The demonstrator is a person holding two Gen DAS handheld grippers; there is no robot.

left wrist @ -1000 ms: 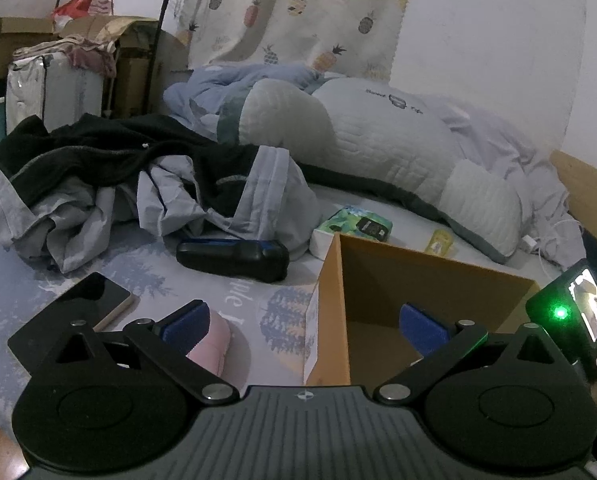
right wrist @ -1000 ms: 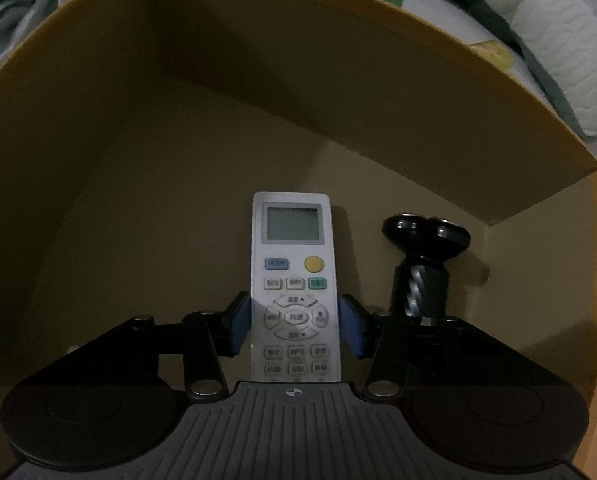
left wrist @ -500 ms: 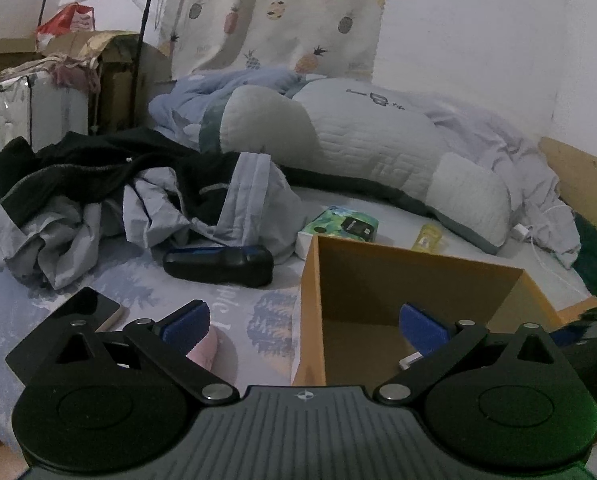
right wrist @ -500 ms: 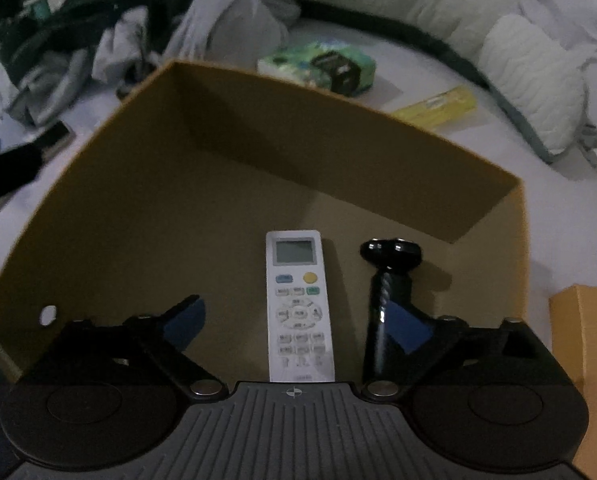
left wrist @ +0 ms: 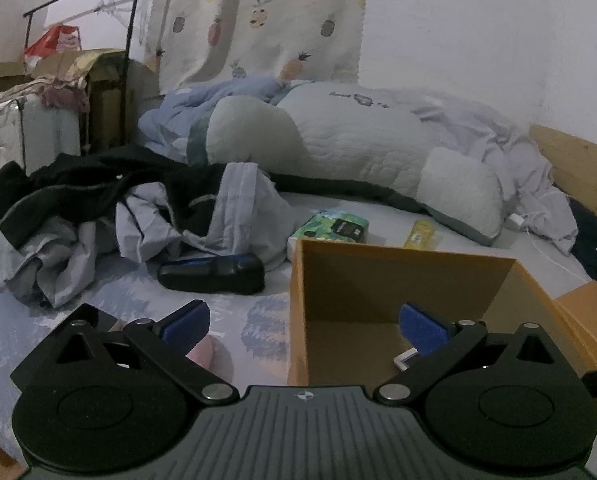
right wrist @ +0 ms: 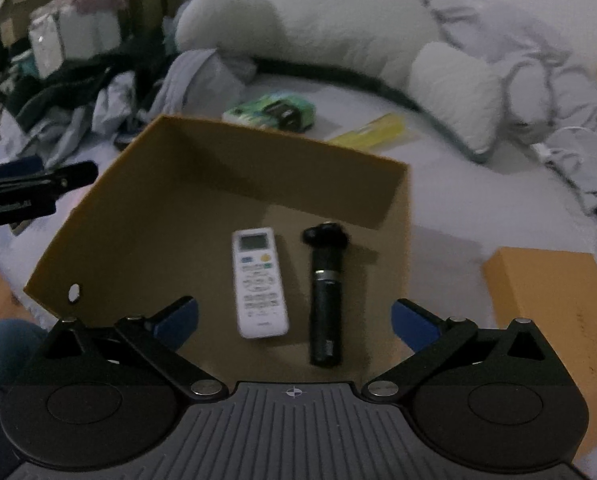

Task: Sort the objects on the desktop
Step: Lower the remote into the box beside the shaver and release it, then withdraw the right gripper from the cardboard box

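Cardboard box (right wrist: pixel 202 184) below right gripper (right wrist: pixel 294 322) — jaws spread.

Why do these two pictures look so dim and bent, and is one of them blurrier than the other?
Left wrist view: dim room light, fairly sharp, with the wall and clothes rail bowed by the fisheye lens. Right wrist view: just as dim but smeared, so the buttons on the remote are unreadable and the pillow looks soft; the cardboard box casts deep shadow on its inner walls.

Nothing can be read with certainty: the dark print on the far quilted grey pillow (left wrist: pixel 362 100) and the button labels on the white remote control (right wrist: pixel 259 282) are too blurred.
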